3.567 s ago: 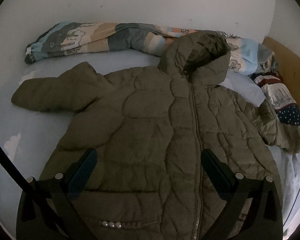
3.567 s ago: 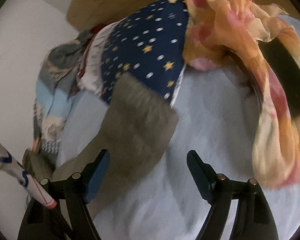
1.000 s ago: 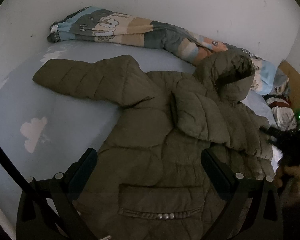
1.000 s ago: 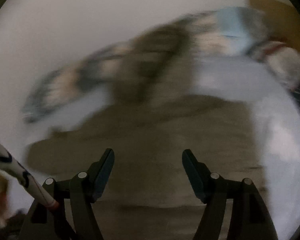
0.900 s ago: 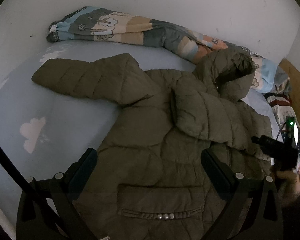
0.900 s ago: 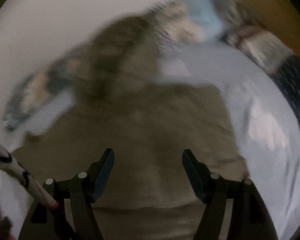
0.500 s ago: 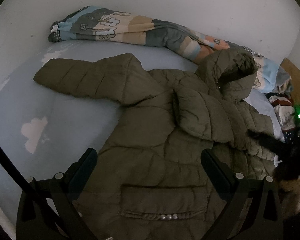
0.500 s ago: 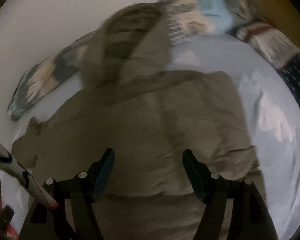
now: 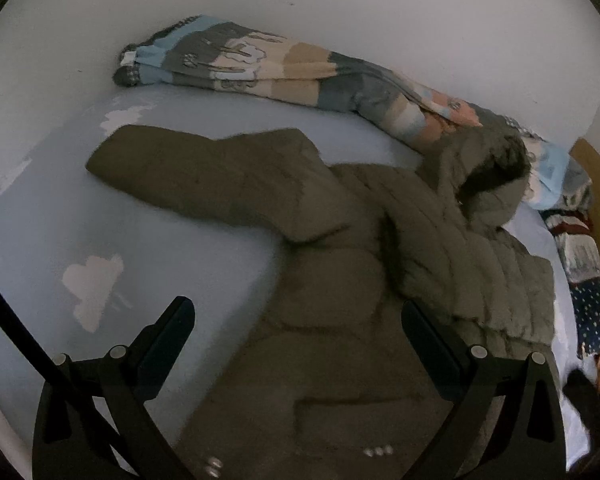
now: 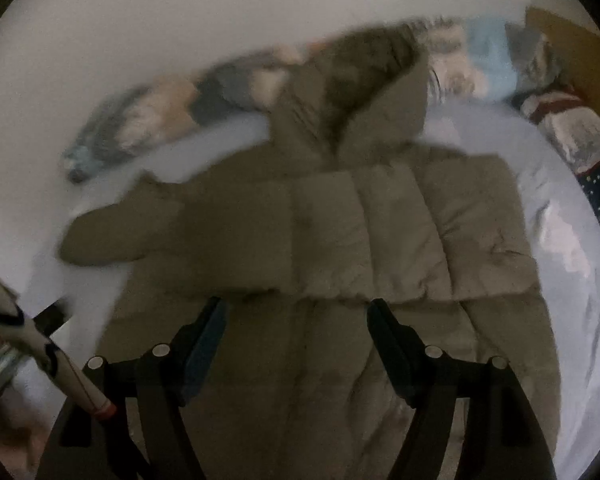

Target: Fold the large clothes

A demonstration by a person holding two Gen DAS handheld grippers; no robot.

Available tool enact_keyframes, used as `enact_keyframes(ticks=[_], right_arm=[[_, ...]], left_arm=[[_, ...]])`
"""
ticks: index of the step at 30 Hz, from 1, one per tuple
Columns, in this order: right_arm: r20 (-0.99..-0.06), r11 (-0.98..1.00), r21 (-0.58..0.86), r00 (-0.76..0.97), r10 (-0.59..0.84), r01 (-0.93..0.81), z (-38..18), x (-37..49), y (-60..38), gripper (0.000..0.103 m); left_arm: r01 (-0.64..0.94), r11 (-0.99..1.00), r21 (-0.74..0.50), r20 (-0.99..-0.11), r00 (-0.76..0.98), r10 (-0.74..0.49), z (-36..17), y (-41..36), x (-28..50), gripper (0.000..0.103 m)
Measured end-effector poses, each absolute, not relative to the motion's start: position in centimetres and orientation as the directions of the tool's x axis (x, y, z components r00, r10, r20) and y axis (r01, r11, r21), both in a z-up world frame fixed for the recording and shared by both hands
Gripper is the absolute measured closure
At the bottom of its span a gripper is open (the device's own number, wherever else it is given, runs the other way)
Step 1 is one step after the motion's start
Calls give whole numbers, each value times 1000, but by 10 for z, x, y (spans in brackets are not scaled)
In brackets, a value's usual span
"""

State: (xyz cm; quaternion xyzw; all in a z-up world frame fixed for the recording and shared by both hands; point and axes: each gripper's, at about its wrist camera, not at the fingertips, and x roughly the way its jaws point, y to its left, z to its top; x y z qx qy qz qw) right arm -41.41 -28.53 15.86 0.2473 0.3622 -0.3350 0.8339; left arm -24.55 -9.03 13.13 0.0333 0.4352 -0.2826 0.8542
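Olive quilted hooded puffer jacket [image 9: 340,280] spread on a pale blue bed sheet with white cloud prints [image 9: 172,248], one sleeve folded across its chest.

The jacket's other sleeve [image 9: 204,176] stretches left over the sheet, and its hood [image 9: 488,168] lies at the far right against a rolled striped cartoon-print blanket [image 9: 276,68] along the white wall [image 9: 340,8]. The left gripper [image 9: 298,324] hovers with its jaws spread wide above the jacket's near hem, pinching nothing. The right gripper [image 10: 296,320] hangs above the folded sleeve [image 10: 364,232], jaws just opened a little further, nothing between them. A navy star-dotted cloth [image 9: 592,312] lies at the right edge.
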Motion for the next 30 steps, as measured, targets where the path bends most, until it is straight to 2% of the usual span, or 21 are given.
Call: enact_keyframes(ticks=[4,7,10,14,16,18,21,26,30], right_arm=[[-707,677,241,603,-368,696,156,-438,-262,25],[-707,693,226,605,-367,684,144,-436,-266,26],[-701,685,244,613,-364,687,140,-437,-273,26],[-705,689,213,597,-383,693,139,-439,-279,26],[-706,679,240,604,-368,694,139,-442,-283,26],[-699,673,297,634,-330,678,141,-448,-285,26],[-693,674,301,640,-332,675,145,-452,-285,26],[-690,658,333,650,-318,675,143,-454,-287,26],[-690,644,371,662,-291,669,139,-453,-290,25]], left_arm=[[456,871,-180,-785,467,-407,120,-76,-210,0],[390,901,-189,-811,455,-367,105,-61,-172,0],[307,917,-257,-816,439,-375,92,-38,-127,2],[177,907,-383,-809,409,-422,74,-2,-65,27],[83,894,-440,-803,409,-433,63,23,-36,32],[-2,854,-520,-781,406,-475,50,46,-14,32],[-98,765,-636,-726,410,-552,30,74,13,32],[-172,697,-696,-688,437,-580,5,91,45,35],[-171,647,-743,-640,465,-612,-1,88,65,35]])
